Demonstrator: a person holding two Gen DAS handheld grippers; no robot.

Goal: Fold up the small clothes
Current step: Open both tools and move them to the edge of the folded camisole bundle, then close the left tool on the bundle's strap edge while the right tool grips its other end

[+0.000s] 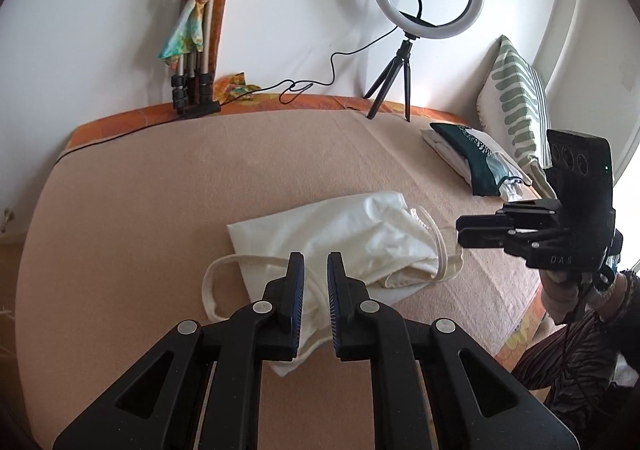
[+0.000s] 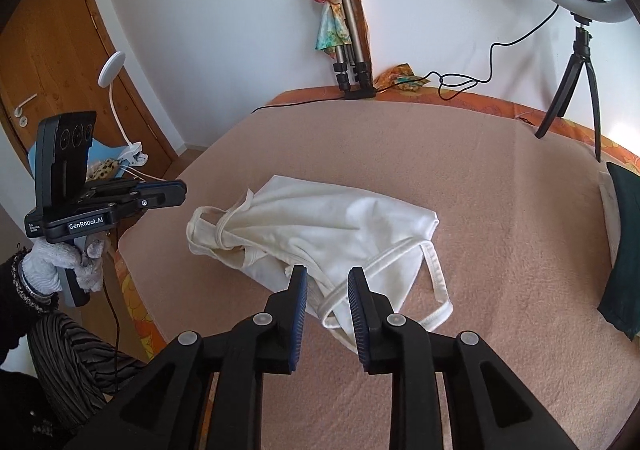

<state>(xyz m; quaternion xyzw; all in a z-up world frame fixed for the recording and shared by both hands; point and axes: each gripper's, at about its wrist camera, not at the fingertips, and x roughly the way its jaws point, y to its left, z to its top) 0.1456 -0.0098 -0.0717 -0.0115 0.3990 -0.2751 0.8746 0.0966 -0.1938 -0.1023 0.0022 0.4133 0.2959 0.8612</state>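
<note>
Across the peach blanket-covered bed [image 2: 500, 210] lies the crumpled cream strappy cotton top [image 2: 320, 226], long axis running side to side between both grippers, directly ahead of the left gripper [image 1: 316, 302] and right gripper [image 2: 328, 314] (jaws spread, empty), neither clearly nearer.

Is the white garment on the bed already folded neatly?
No. The white garment lies crumpled on the bed, straps loose.

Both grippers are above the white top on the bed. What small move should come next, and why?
Probably lower the right gripper onto the strap of the white top and pull it flat. The top lies crumpled, its straps loose, and both the right and the left gripper are open and hold nothing.
</note>
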